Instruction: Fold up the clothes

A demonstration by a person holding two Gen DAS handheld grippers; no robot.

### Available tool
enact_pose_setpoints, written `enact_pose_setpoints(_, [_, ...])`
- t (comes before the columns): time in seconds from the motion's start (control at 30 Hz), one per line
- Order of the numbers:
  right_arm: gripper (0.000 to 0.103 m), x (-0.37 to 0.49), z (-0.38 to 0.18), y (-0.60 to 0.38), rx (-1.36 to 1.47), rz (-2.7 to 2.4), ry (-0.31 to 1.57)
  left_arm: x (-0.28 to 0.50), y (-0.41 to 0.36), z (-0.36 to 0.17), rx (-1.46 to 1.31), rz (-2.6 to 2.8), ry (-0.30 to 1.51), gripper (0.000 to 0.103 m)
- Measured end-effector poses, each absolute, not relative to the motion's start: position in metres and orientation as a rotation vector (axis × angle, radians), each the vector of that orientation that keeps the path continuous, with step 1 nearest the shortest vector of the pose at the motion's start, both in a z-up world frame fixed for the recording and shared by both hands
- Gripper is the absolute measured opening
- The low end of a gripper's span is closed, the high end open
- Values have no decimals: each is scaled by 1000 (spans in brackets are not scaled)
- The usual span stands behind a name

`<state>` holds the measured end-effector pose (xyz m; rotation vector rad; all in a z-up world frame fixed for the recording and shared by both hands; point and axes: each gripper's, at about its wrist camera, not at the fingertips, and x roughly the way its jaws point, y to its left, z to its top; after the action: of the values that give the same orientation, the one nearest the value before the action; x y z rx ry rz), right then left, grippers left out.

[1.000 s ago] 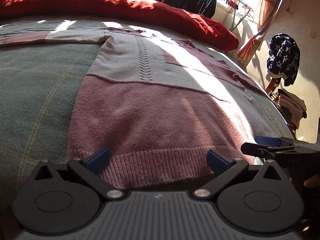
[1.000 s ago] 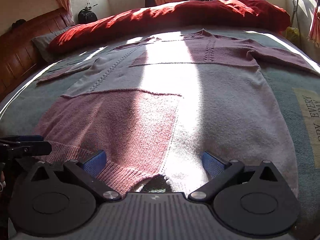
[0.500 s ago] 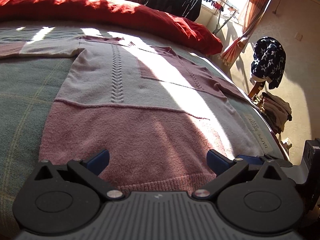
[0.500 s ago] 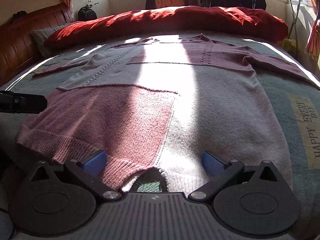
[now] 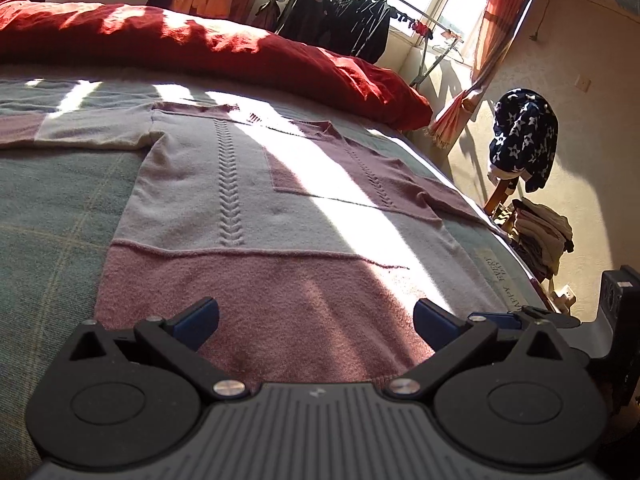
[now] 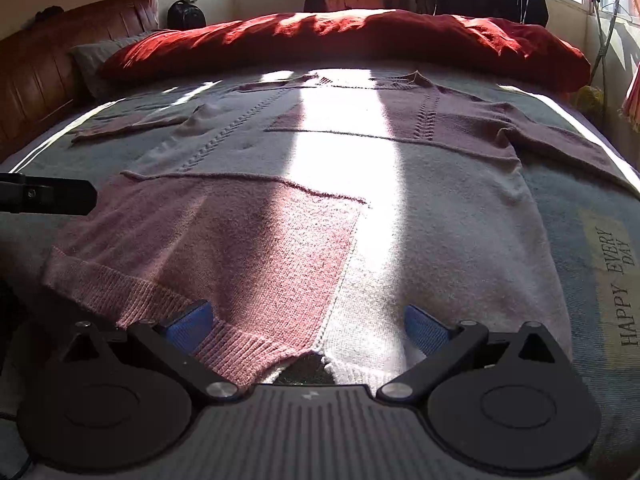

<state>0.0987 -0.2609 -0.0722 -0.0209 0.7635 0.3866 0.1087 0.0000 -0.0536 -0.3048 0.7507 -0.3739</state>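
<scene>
A pink, mauve and cream patchwork knit sweater (image 5: pixel 256 216) (image 6: pixel 320 208) lies flat on the bed, front up, sleeves spread to both sides, hem toward me. My left gripper (image 5: pixel 316 320) is open just above the pink hem panel, with nothing between its blue pads. My right gripper (image 6: pixel 308 322) is open over the ribbed hem where the pink and cream panels meet. Each gripper shows at the edge of the other's view: the right gripper (image 5: pixel 520 318) low right, the left gripper (image 6: pixel 44 198) as a black bar at left.
A grey-green checked blanket (image 5: pixel 48 208) covers the bed, with a red duvet (image 6: pixel 344 40) bunched along the far side. A wooden headboard (image 6: pixel 36 76) stands left. A clothes rack (image 5: pixel 344 20), a chair with a star-print garment (image 5: pixel 524 136) and piled clothes (image 5: pixel 540 232) stand right of the bed.
Both grippers have risen and moved forward over the hem; the sweater's bottom edge has slid under the left gripper's body. Both stay open.
</scene>
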Motion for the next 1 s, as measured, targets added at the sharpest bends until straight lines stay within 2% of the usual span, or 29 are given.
enact_pose_setpoints(0.27, [103,161,-44,-264,-57,387,688,127,12,-80,-418,-309,804,102])
enact_pose_setpoints(0.5, [103,219,-54,-244,-66,568,741,161,34,-36,-422,-205,808,103])
enact_pose_setpoints(0.6, [103,219,-73,-246,3,595,719,198,44,-19,-435,-187,785,103])
enact_pose_setpoints(0.7, [103,205,-84,-250,-68,635,720,244,54,-8,-447,-184,753,103])
enact_pose_setpoints(1.0, [103,203,-86,-255,0,674,685,389,105,-45,-549,-73,806,103])
